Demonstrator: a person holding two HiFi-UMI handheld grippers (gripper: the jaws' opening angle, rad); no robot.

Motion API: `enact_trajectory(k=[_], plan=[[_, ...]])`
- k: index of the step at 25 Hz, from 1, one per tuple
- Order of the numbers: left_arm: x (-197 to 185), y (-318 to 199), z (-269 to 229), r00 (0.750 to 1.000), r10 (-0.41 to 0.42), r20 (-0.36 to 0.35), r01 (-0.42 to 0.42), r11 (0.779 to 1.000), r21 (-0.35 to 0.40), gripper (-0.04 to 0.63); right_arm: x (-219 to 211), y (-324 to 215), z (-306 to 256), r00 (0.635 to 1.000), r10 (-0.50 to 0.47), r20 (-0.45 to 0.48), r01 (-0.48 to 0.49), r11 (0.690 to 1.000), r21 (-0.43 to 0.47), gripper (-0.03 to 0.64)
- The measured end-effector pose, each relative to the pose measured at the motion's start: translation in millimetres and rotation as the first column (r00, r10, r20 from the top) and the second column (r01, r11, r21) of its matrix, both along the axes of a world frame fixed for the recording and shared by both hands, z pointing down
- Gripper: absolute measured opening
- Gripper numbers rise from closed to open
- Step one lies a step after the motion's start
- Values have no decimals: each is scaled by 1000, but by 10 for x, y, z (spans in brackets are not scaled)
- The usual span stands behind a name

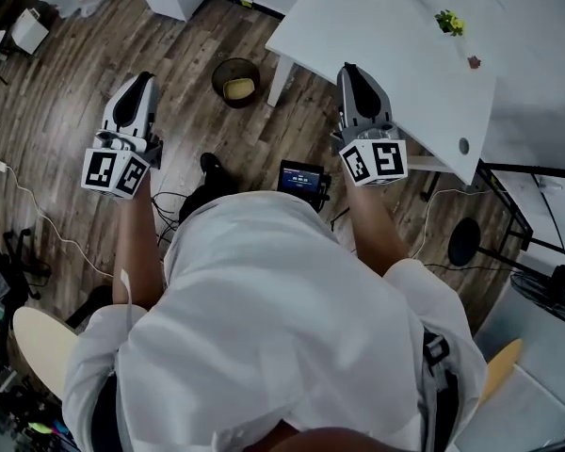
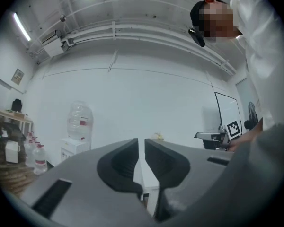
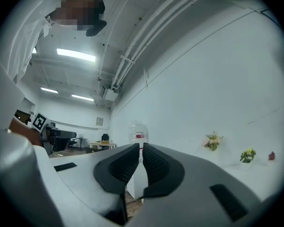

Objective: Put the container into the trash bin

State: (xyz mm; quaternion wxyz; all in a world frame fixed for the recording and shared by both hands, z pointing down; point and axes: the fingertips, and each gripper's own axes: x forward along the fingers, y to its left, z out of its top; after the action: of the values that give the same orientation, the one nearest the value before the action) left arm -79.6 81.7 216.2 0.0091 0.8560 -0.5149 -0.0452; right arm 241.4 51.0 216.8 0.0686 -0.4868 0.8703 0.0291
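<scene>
Left hand-held gripper (image 2: 141, 145): jaws a narrow slit apart, empty.
Right hand-held gripper (image 3: 141, 149): jaws nearly touching, nothing between.

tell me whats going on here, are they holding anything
A person stands with a gripper in each hand, both held out level. The left gripper and the right gripper have their jaws almost together with nothing between them. The dark round trash bin on the floor by the white table already has a yellowish container in it.
</scene>
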Motion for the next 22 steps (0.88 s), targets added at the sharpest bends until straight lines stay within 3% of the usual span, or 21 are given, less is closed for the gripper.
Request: enact_trajectory(k=[6,10,15,22], plan=[[561,458,255,1000,2,2,-2,998,-62,44,309,425,290,999,-33,5,33,999,-36,44],[801,658,333,1000,15,-5,-15,995,-98,44,525,577,416,994,-20,107,32,994,-107,43],[832,747,279,1000,15,16,-14,996,-83,44,532,699,390,996,-12,91,21,995,-99,43],[880,853,352,999,42,-15,-43,994,-99,44,257,852,383,994,-57,92,67,990,-120,40]])
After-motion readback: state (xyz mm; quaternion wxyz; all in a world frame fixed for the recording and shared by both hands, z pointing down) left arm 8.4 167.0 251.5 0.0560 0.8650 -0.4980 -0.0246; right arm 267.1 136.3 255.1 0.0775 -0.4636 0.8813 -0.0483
